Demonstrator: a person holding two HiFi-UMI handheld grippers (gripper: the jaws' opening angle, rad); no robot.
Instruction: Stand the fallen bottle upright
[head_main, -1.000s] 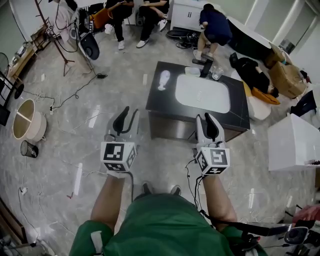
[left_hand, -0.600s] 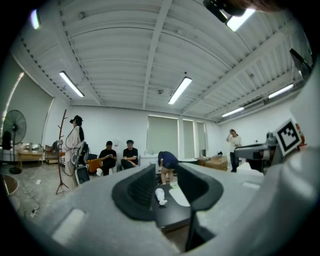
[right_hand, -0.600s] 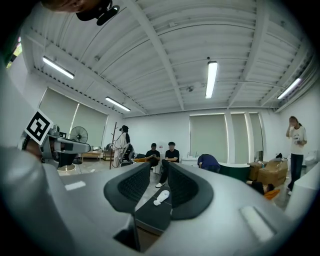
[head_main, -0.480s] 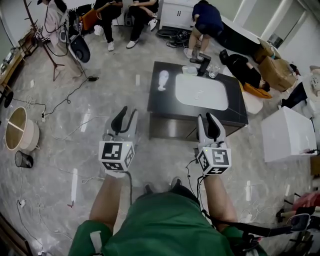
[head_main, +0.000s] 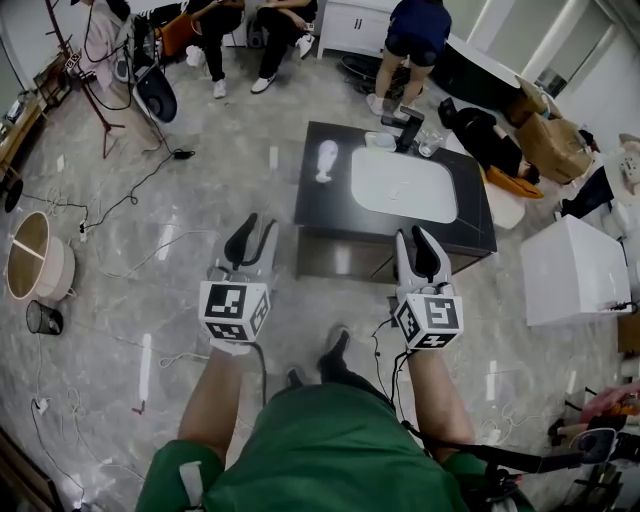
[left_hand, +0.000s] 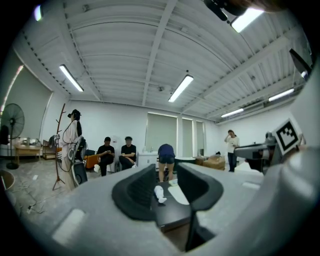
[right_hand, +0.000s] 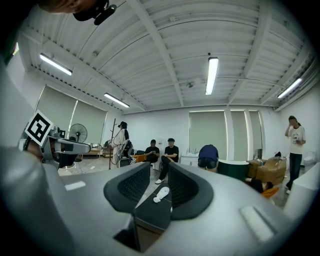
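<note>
Your left gripper (head_main: 256, 232) and right gripper (head_main: 414, 245) both stand spread and hold nothing. Well ahead of them the white bottle (head_main: 327, 160) lies fallen on the dark table (head_main: 312, 208). It looks light, smooth and perhaps slippery, so take it gently at mid-body.

Jaws of right gripper (right_hand: 159, 172) apart, nothing between the pads. Seen through the gap: dark table (right_hand: 149, 214), white bottle (right_hand: 161, 194) lying on its side near the table's left edge. Beyond the table, two seated people (right_hand: 162, 152), one person bent over (right_hand: 208, 156), one standing person (right_hand: 295, 150) at far right. Floor fan (right_hand: 77, 133) at left.
</note>
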